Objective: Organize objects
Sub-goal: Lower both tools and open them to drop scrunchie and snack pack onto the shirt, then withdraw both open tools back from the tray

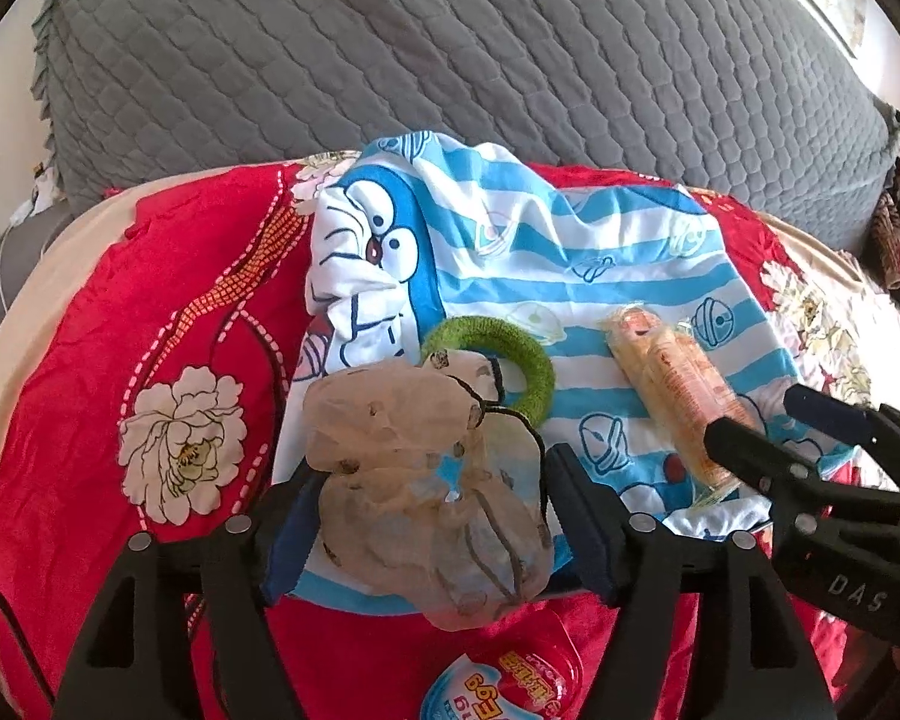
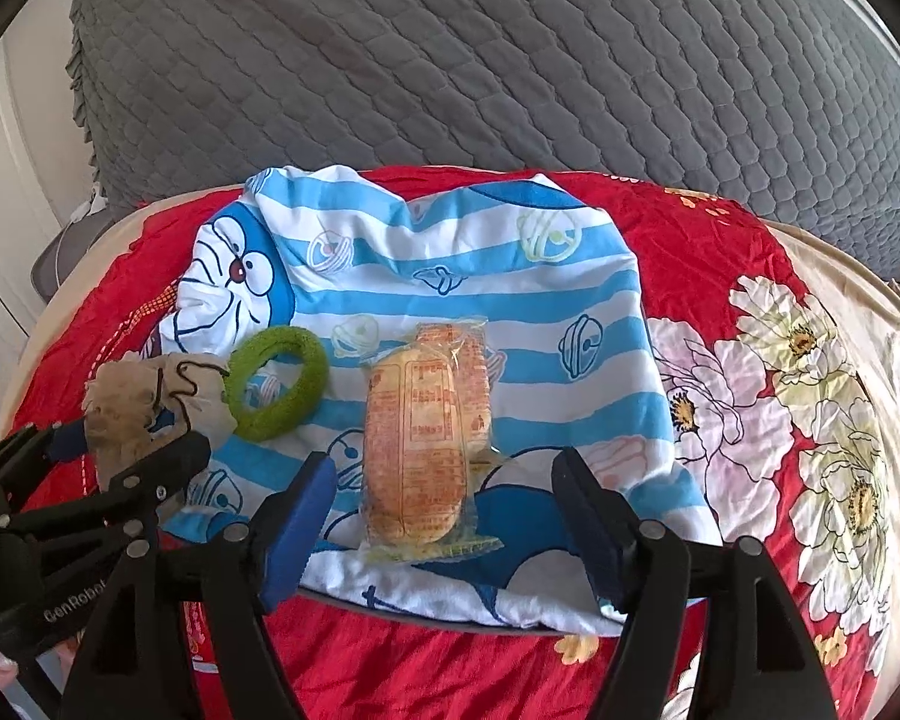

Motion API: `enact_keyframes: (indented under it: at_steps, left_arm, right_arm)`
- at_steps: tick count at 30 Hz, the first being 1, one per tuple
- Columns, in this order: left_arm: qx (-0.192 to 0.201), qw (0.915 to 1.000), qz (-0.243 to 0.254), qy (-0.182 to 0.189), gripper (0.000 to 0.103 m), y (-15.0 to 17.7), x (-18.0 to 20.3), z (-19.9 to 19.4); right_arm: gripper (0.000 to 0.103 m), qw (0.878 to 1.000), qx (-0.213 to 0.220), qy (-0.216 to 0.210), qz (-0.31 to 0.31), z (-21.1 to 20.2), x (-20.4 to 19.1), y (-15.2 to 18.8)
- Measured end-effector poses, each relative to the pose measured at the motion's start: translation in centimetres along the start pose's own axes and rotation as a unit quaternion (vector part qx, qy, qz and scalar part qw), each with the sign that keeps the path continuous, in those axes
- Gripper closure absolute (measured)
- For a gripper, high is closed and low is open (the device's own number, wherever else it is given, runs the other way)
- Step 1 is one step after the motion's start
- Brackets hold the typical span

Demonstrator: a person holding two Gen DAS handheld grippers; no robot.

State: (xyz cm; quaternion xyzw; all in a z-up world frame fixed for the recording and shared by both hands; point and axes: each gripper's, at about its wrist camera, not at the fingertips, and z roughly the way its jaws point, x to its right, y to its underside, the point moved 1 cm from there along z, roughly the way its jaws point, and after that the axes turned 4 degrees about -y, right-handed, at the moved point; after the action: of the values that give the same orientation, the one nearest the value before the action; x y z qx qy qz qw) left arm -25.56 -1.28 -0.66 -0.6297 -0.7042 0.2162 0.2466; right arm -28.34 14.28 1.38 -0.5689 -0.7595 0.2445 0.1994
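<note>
On the striped cartoon cloth (image 2: pixel 480 276), a crinkled plastic-wrapped snack pack (image 2: pixel 426 426) lies between the right gripper's (image 2: pixel 444 516) wide fingers, while the left gripper (image 1: pixel 432 516) straddles, unclamped, a rumpled beige pouch (image 1: pixel 426 492) beside a fuzzy green ring (image 1: pixel 510 360).

cloth (image 2: pixel 510 276) – blue and white stripes, blue cartoon cat face | ring (image 2: pixel 279 387) – fuzzy green | snack packet (image 2: pixel 420 432) – clear wrap, orange print | pouch (image 1: pixel 414 480) – beige, dark cord | bedsheet (image 2: pixel 720 252) – red with white flowers, yellow centres | quilt (image 2: pixel 510 60) – grey, scale-stitched | tub lid (image 1: pixel 510 684) – red and blue
</note>
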Motion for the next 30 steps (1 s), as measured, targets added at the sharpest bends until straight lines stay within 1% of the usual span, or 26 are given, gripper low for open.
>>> enact_keyframes:
  at_steps: [8,17,18,20,22,25,30]
  left_arm:
    - [0.015,0.9999,-0.006,0.002,0.026,-0.7,-0.5,-1.4]
    - [0.012,0.9999,-0.004,0.004,0.026,-0.4,-0.5,-2.2]
    - [0.012,0.9999,-0.004,0.003,0.026,-0.4,-0.6,-2.3]
    - [0.015,0.9999,-0.005,0.001,0.026,-0.2,-0.7,-2.5]
    - [0.015,0.9999,-0.004,0.0,0.025,-0.1,-0.7,-2.7]
    - [0.017,0.9998,0.0,-0.005,0.023,0.1,-0.7,-3.0]
    - [0.02,0.9998,0.007,-0.004,0.022,0.4,-0.8,-3.7]
  right_arm:
    - [0.029,1.0,0.002,0.0,0.001,-0.6,0.0,0.2]
    - [0.029,1.0,0.009,-0.001,0.0,-1.8,-0.2,-0.1]
    - [0.028,1.0,0.009,-0.001,0.0,-1.9,-0.3,-0.1]
    - [0.021,1.0,0.011,0.002,-0.003,-2.2,-0.4,-0.1]
    - [0.019,1.0,0.015,0.004,-0.003,-2.5,-0.4,-0.1]
    - [0.018,1.0,0.017,0.003,-0.001,-2.9,-0.5,-0.1]
    - [0.016,1.0,0.018,0.003,-0.002,-3.5,-0.6,0.0]
